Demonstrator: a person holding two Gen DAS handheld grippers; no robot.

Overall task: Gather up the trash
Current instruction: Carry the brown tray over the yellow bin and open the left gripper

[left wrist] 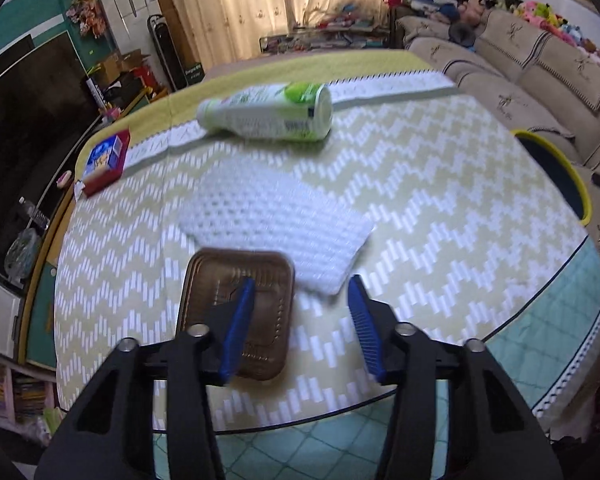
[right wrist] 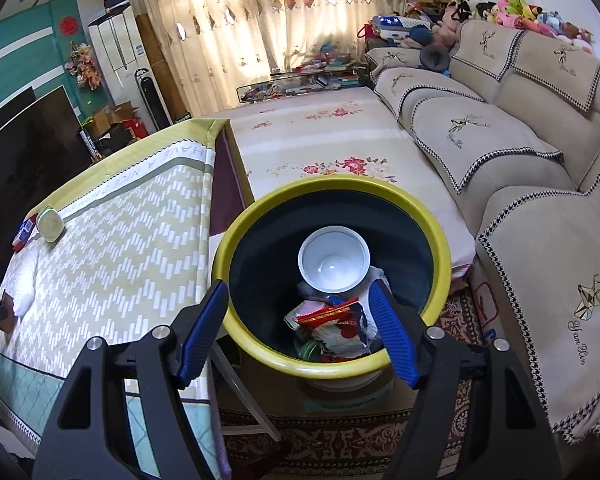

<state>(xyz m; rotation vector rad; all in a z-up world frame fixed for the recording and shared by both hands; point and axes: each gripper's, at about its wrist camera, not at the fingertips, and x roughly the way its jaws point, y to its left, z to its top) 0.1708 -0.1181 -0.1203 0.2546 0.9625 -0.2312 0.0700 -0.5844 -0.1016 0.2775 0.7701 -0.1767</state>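
A brown plastic tray [left wrist: 236, 312] lies on the table near its front edge. My left gripper [left wrist: 301, 280] hangs just above it, open; its left finger [left wrist: 238, 320] is over the tray's middle and the right finger is beyond the tray's right edge, over the cloth. A white foam sheet [left wrist: 276, 224] lies just behind the tray. A white and green bottle [left wrist: 268, 114] lies on its side farther back. My right gripper [right wrist: 297, 284] is open and empty above the yellow-rimmed bin [right wrist: 260, 354], which holds a white bowl [right wrist: 334, 260] and wrappers [right wrist: 332, 328].
A zigzag-patterned cloth [left wrist: 440, 200] covers the table. A red box [left wrist: 104, 160] sits at its back left. The bin [left wrist: 556, 168] stands off the table's right side, between table and sofa [right wrist: 500, 152]. A TV stand lines the left wall.
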